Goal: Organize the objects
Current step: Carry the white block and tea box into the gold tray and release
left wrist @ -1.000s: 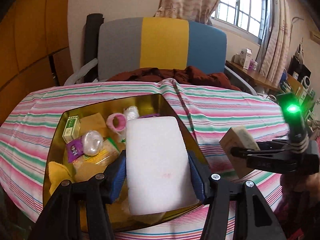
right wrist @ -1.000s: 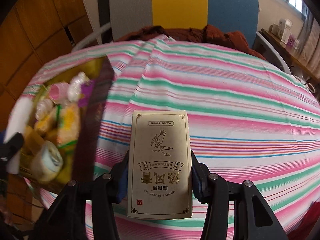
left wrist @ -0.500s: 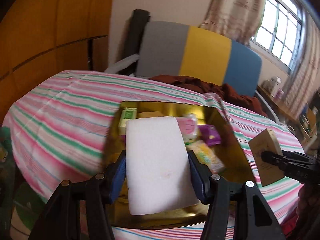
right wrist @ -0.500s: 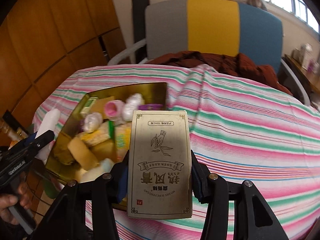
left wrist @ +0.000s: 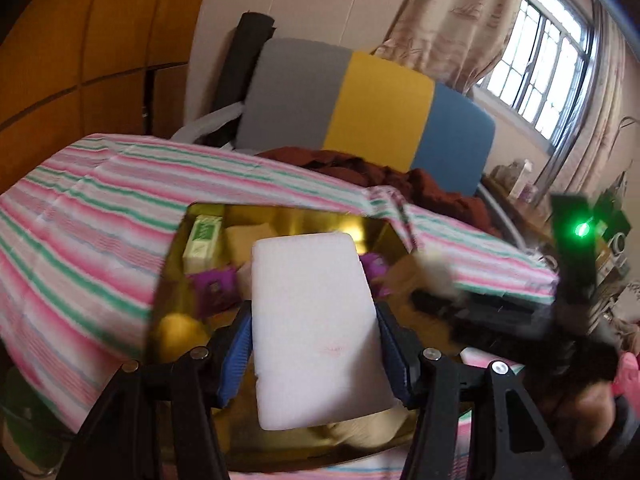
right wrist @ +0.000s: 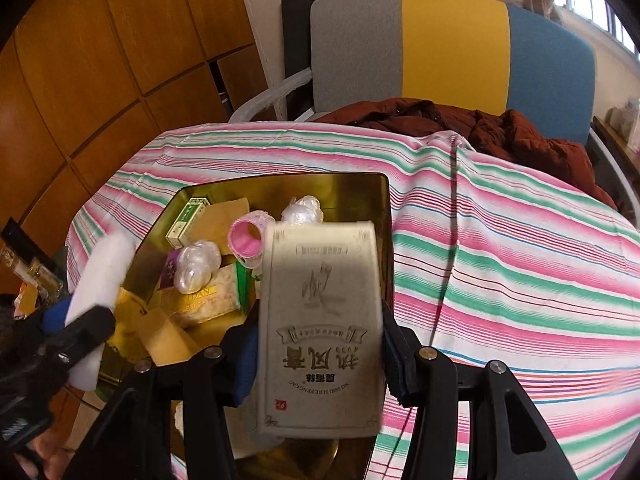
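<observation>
My left gripper (left wrist: 314,344) is shut on a white foam block (left wrist: 316,324), held above the near end of a gold tin (left wrist: 288,216). The same block (right wrist: 100,280) shows at the left edge of the right wrist view. My right gripper (right wrist: 318,344) is shut on a beige printed box (right wrist: 320,320) over the tin's right side (right wrist: 384,216). From the left wrist view that gripper (left wrist: 480,304) is blurred at right over the tin's rim. Inside the tin lie a green box (right wrist: 188,216), a pink ring (right wrist: 245,240), a purple packet (left wrist: 214,284) and wrapped sweets (right wrist: 196,266).
A striped pink, green and white cloth (right wrist: 500,248) covers the round table. Behind it stands a grey, yellow and blue chair (right wrist: 448,48) with a dark red jacket (right wrist: 480,128). Wooden panels (right wrist: 100,60) line the left wall. A windowsill with bottles (left wrist: 516,184) is at right.
The right gripper has carried the beige box left, from over the bare cloth to above the tin. The left gripper, still holding the foam block, swung left then stayed over the tin.
</observation>
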Action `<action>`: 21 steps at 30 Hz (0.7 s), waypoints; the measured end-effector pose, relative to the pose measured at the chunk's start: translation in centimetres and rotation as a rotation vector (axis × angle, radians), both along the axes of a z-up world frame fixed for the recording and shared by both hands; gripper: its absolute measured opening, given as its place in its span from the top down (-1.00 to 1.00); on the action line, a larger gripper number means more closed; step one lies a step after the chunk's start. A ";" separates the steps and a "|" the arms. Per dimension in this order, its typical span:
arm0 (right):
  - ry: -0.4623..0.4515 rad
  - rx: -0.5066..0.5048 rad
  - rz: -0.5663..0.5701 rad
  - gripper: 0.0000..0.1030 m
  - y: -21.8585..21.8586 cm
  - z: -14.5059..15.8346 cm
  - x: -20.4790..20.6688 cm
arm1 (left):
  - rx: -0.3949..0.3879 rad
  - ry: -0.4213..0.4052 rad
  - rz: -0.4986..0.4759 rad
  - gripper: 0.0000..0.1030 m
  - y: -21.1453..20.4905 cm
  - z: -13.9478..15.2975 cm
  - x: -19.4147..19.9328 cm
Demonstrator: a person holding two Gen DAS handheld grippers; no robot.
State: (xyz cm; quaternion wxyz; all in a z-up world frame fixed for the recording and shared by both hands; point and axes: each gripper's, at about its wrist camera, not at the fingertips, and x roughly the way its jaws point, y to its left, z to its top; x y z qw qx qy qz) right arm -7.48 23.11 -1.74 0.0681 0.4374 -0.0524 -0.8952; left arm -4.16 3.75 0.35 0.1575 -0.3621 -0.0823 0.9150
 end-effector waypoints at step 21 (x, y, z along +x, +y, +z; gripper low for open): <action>0.047 0.048 0.025 -0.16 -0.5 0.0 3.7 | 0.022 -0.114 0.067 -0.56 0.7 -2.3 -3.1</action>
